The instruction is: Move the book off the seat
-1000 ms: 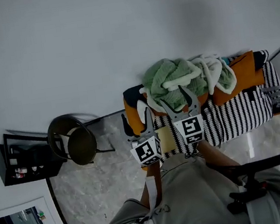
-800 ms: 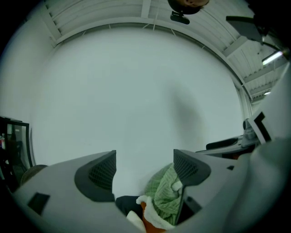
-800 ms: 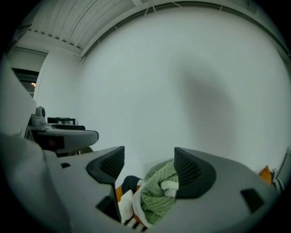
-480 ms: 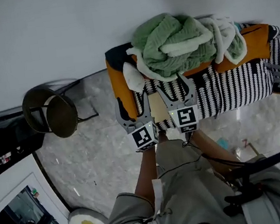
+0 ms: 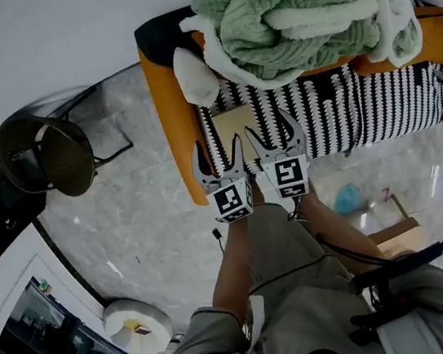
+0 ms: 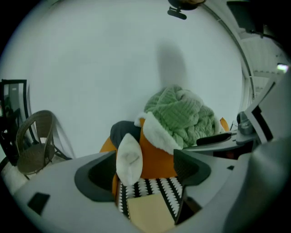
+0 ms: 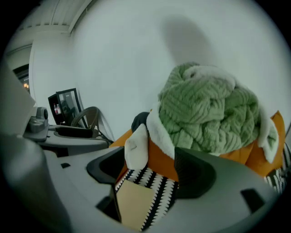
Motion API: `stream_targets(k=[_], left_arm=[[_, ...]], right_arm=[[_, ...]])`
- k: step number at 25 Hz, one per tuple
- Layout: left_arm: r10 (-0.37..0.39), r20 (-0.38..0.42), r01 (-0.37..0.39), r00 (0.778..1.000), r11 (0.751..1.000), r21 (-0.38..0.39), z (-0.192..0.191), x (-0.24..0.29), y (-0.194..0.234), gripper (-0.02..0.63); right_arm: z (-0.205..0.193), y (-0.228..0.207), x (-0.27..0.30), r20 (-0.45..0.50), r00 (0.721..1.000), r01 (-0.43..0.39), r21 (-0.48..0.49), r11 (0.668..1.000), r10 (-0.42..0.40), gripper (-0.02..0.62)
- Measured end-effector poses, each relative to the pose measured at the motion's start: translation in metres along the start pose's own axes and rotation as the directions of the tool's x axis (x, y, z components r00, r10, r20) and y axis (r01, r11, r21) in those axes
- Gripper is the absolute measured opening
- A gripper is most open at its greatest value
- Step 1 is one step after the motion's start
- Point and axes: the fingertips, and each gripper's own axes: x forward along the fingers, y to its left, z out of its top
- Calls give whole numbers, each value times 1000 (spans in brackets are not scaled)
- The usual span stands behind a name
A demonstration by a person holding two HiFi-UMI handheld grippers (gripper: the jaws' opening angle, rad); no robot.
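A tan book (image 5: 232, 123) lies flat on the black-and-white patterned seat (image 5: 344, 116) of an orange sofa, near its left arm. Both grippers hover side by side at the seat's front edge, just short of the book. My left gripper (image 5: 216, 154) stands open with nothing between its jaws; the book (image 6: 150, 211) shows low between them. My right gripper (image 5: 273, 133) is open and empty too, with the book (image 7: 132, 204) below and ahead of its jaws.
A heap of green and white blankets (image 5: 295, 4) fills the sofa's back. A white cushion (image 5: 192, 76) leans by the orange arm (image 5: 170, 122). A dark wicker chair (image 5: 41, 155) stands left on the marble floor. A bluish scrap (image 5: 346, 199) lies on the floor right.
Both grippers have dropped together from in front of the blanket heap down to the seat's front edge. The view has tilted down, so the sofa has slid up the picture.
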Motion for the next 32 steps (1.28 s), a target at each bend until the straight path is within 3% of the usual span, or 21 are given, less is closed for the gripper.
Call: stream_targets(k=[7,12,16,20,23,26,31,32], left_arm=[[-8,-131,5,991,1000,-27,-130,34,11,383],[-17,-192,-10,981,990,-137,-201,57,21,383],[-8,-229,-30,973,986,-162,-240,66,29,383],[-10,-258,-47,966,976,-213,-274,75,35,383],[-18,-292,-56,956,969,-240,-306,82,38,384],[-73,-323,-26,944,956,-292,-332,87,26,402],[-93,-321,-10,943,953,-304,-334,86,21,407],[-97,-327,-5,940,955,-297,-332,85,21,407]], right_arm=[[-118,0,51,-111,994,5,20,1000,-3,331],[-197,3,78,-196,981,-7,54,999,17,331],[-254,12,90,-289,955,-38,89,995,62,331],[-303,12,98,-417,906,-16,146,989,76,333],[-321,16,105,-410,906,-28,186,982,103,334],[-330,16,108,-377,912,-57,266,962,159,333],[-328,25,108,-359,897,-129,342,931,256,327],[-325,29,107,-361,892,-144,343,928,272,281]])
